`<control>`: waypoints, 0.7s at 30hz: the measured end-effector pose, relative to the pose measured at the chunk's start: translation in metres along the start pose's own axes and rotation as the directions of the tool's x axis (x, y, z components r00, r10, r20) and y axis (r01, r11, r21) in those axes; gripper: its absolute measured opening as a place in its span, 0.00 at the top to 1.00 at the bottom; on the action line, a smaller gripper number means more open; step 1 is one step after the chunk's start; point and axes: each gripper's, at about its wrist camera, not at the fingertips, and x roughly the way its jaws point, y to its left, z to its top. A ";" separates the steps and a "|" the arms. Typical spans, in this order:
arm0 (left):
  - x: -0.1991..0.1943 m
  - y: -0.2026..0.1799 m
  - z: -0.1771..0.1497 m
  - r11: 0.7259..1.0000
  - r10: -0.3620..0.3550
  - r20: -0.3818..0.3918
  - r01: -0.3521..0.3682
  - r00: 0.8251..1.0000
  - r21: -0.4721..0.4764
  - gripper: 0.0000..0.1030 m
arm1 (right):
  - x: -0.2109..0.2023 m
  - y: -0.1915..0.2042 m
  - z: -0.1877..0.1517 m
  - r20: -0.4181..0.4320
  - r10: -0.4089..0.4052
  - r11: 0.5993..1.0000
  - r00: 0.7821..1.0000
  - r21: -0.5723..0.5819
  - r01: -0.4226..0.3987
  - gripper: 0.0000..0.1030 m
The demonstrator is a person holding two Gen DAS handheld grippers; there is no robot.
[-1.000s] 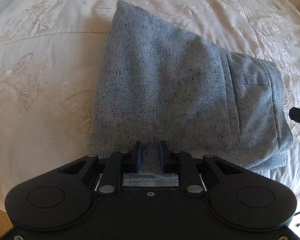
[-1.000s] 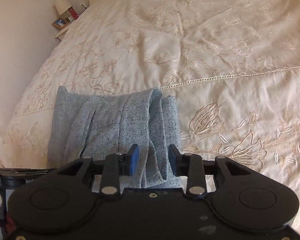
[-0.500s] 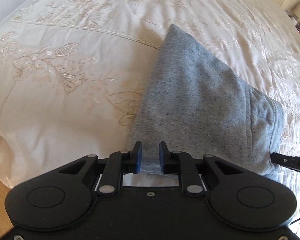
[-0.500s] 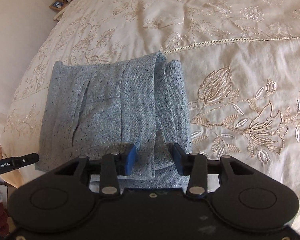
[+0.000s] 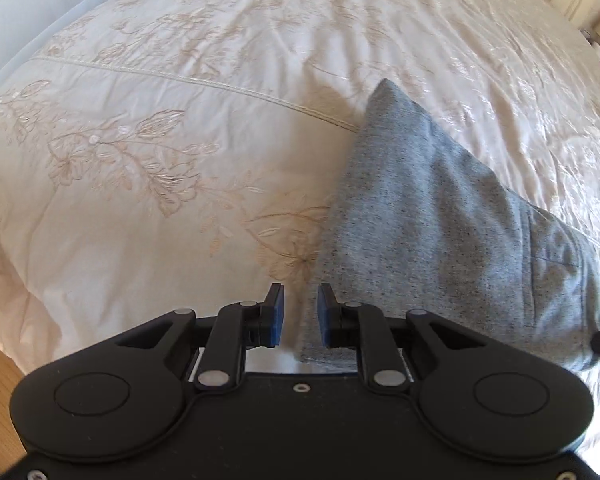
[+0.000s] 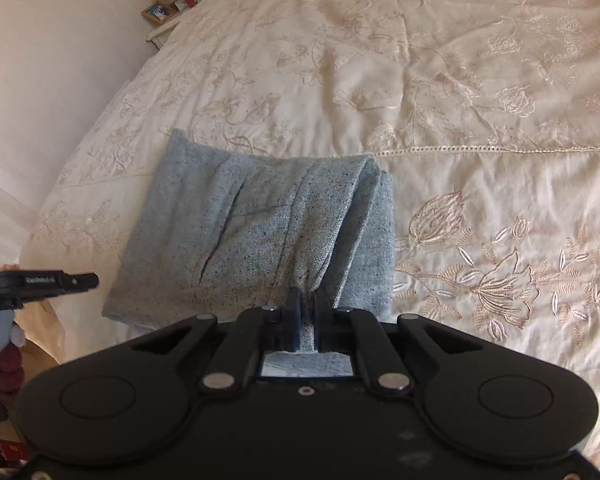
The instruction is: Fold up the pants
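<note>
Near the bed's (image 5: 148,240) front edge the pants (image 5: 440,240) lie as a folded grey bundle, its long axis running across between the two hands. The left gripper (image 5: 299,316) sits at its left corner, jaws partly apart, that corner just inside the gap, pads not pressing. The right gripper (image 6: 305,312), jaws closing, pinches the near right edge of the pants (image 6: 260,236), so it is the nearer hand.
</note>
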 end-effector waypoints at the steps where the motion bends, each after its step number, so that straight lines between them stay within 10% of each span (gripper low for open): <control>1: 0.004 -0.007 -0.001 1.000 -0.010 -0.013 0.010 1.000 0.019 0.76 | 0.011 -0.003 -0.003 -0.032 -0.017 1.000 0.999 0.015 0.018 0.93; 9: 0.047 -0.041 -0.007 0.981 0.069 -0.212 -0.027 0.975 0.192 0.75 | 0.017 0.003 -0.003 -0.049 -0.041 0.999 0.998 -0.015 0.040 0.83; 21: 0.012 -0.062 0.060 0.976 0.055 -0.164 -0.018 0.985 0.217 0.75 | -0.005 0.006 0.039 0.096 -0.071 0.997 0.993 0.005 0.070 0.82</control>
